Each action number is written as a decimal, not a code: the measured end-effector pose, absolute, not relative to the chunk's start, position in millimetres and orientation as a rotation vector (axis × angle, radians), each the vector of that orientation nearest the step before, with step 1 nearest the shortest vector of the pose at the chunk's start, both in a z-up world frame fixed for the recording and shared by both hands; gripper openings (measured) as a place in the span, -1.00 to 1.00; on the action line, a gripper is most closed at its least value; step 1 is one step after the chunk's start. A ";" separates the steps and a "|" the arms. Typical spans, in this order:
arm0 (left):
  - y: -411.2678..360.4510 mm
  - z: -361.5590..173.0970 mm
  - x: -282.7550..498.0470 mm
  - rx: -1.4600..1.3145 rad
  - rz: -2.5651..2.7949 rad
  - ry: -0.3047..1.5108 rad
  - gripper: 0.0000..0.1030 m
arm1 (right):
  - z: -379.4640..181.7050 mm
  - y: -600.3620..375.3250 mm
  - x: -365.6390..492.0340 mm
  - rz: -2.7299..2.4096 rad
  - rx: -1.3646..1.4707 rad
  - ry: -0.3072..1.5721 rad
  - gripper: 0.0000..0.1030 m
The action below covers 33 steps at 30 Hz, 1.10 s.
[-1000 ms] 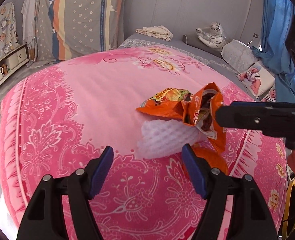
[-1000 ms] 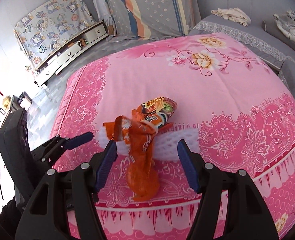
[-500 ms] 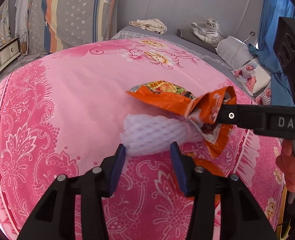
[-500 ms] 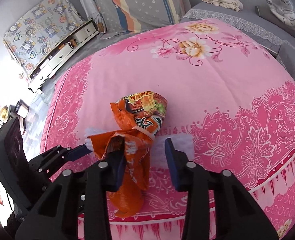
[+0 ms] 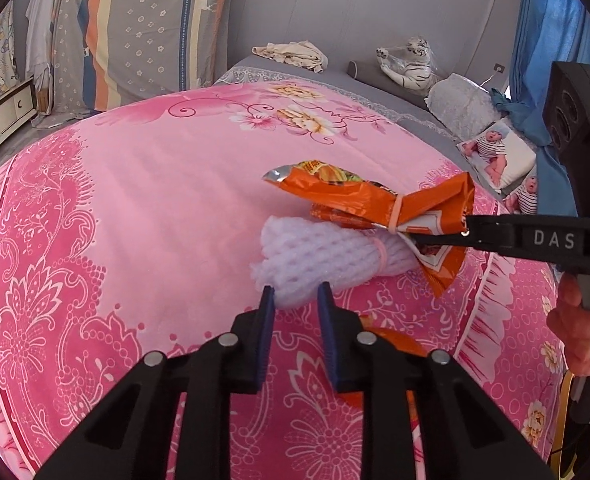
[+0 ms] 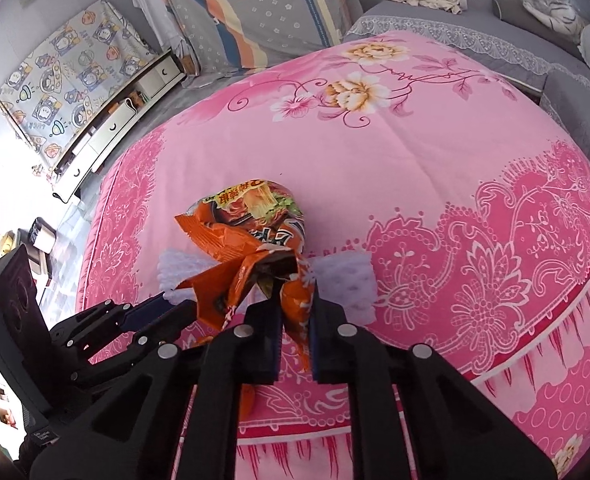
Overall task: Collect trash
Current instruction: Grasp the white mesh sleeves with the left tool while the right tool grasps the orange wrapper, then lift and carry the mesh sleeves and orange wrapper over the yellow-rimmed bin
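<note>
An orange noodle wrapper (image 5: pixel 359 196) tied with a rubber band lies over a white foam net sleeve (image 5: pixel 327 256) on the pink bedspread (image 5: pixel 167 184). My left gripper (image 5: pixel 295 300) is closed on the near end of the foam sleeve. My right gripper (image 6: pixel 295 308) is shut on the wrapper's (image 6: pixel 251 236) crumpled tail; it enters the left wrist view (image 5: pixel 467 232) from the right. The foam sleeve (image 6: pixel 347 280) shows on both sides of the wrapper. The left gripper (image 6: pixel 167 300) reaches in from the lower left.
An orange object (image 5: pixel 395 344) peeks out behind my left fingers at the bed's edge. A folded cloth (image 5: pixel 291 54), a toy tiger (image 5: pixel 407 64) and pillows (image 5: pixel 459 100) lie on the grey far part. Drawers (image 6: pixel 123 120) stand by the left wall.
Both grippers moved in and closed: the left on the foam sleeve's end, the right on the wrapper's tail. The wrapper's tail is lifted slightly.
</note>
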<state>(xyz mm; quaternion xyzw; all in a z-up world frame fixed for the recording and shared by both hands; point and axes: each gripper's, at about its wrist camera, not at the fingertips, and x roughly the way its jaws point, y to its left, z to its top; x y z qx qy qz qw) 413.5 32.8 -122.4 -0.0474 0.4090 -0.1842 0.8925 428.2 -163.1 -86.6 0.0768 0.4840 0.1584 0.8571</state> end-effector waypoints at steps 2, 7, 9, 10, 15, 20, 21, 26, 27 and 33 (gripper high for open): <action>31.3 -121.3 413.0 -0.097 -0.381 0.842 -0.66 | -84.3 -166.4 426.3 0.331 0.166 1.010 -0.83; 32.0 -118.5 410.3 -0.107 -0.384 0.831 -0.71 | -78.9 -176.1 422.0 0.323 0.181 0.994 -0.84; 34.8 -116.1 407.6 -0.117 -0.387 0.822 -0.72 | -77.5 -178.7 420.6 0.324 0.186 0.991 -0.84; 35.9 -114.3 406.1 -0.121 -0.387 0.817 -0.72 | -76.5 -179.8 419.3 0.322 0.188 0.988 -0.84; 41.8 -109.1 398.9 -0.125 -0.380 0.804 -0.73 | -70.0 -188.0 412.8 0.310 0.208 0.962 -0.85; 49.4 -99.4 389.8 -0.140 -0.375 0.783 -0.74 | -57.9 -197.9 402.5 0.306 0.231 0.934 -0.85; 50.6 -96.3 386.9 -0.138 -0.373 0.776 -0.74 | -55.1 -198.8 400.1 0.306 0.232 0.928 -0.85; 53.3 -86.9 374.2 -0.129 -0.364 0.761 -0.74 | -42.5 -204.3 387.8 0.302 0.235 0.903 -0.85; 53.7 -84.9 370.1 -0.126 -0.357 0.758 -0.74 | -39.4 -205.5 384.5 0.302 0.237 0.897 -0.85; 55.6 -74.7 347.1 -0.107 -0.339 0.751 -0.74 | -21.3 -212.7 363.7 0.299 0.239 0.863 -0.85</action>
